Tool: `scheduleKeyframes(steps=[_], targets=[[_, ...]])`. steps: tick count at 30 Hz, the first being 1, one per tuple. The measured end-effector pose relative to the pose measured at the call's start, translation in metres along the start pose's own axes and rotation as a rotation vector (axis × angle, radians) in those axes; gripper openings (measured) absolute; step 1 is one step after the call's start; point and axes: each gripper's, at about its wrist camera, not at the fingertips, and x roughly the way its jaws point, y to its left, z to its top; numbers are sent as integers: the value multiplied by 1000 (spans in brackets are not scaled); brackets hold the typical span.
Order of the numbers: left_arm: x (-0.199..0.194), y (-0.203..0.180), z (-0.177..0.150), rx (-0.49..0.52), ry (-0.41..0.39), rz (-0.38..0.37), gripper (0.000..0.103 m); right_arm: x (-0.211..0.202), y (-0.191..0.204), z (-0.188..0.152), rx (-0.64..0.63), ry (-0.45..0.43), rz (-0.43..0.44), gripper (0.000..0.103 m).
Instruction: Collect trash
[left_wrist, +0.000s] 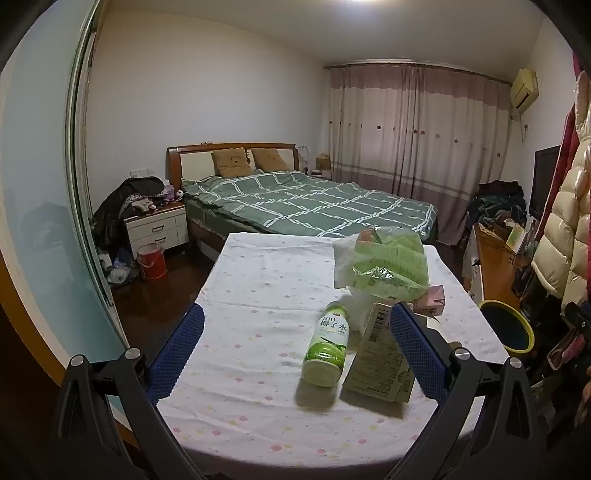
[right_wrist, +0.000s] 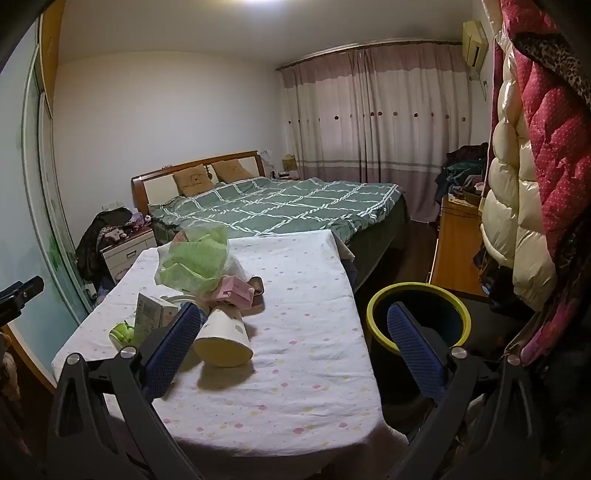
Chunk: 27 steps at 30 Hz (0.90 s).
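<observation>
The left gripper (left_wrist: 295, 347) is spread wide and holds nothing; its blue dimpled pads frame the near end of the table (left_wrist: 240, 295). Between the fingers, toward one o'clock, a bottle (left_wrist: 327, 345) lies on its side: smooth plastic, green-and-white label, white cap pointing away. Just beside it at two o'clock a printed carton (left_wrist: 380, 362) lies flat, partly behind the right-hand finger. Farther out at one o'clock sits a crinkled green plastic bag (left_wrist: 388, 266) on white tissue, with a small pink box (left_wrist: 434, 302) near it.

The right gripper (right_wrist: 291, 354) is spread just as wide and also empty. At eleven o'clock, touching its left finger in the picture, a paper cup (right_wrist: 223, 341) lies tipped over, a tapered cream cone with its round base toward the camera. At two o'clock, off the table's edge, stands the bin (right_wrist: 417, 317), a dark round tub with a yellow-green rim, sitting lower than the tabletop.

By my reckoning the job is barely begun: every visible piece of trash is on the table's soft, dotted cloth, and none shows in the part of the bin's dark inside that can be seen. Bottle, carton, cup, bag, tissue and box all remain to be moved.
</observation>
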Motion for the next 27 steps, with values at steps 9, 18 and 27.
scheduleKeyframes(steps=[9,18,27], targets=[[2,-3,0,4,13,-9,99,3,-1,-1,2,-9,2,97],[4,-8,-4,5,14,-6,99,7,-3,-2,9,3,2,97],[4,-4,-5,-3,22,-19,99,11,-4,-5,11,13,-2,97]])
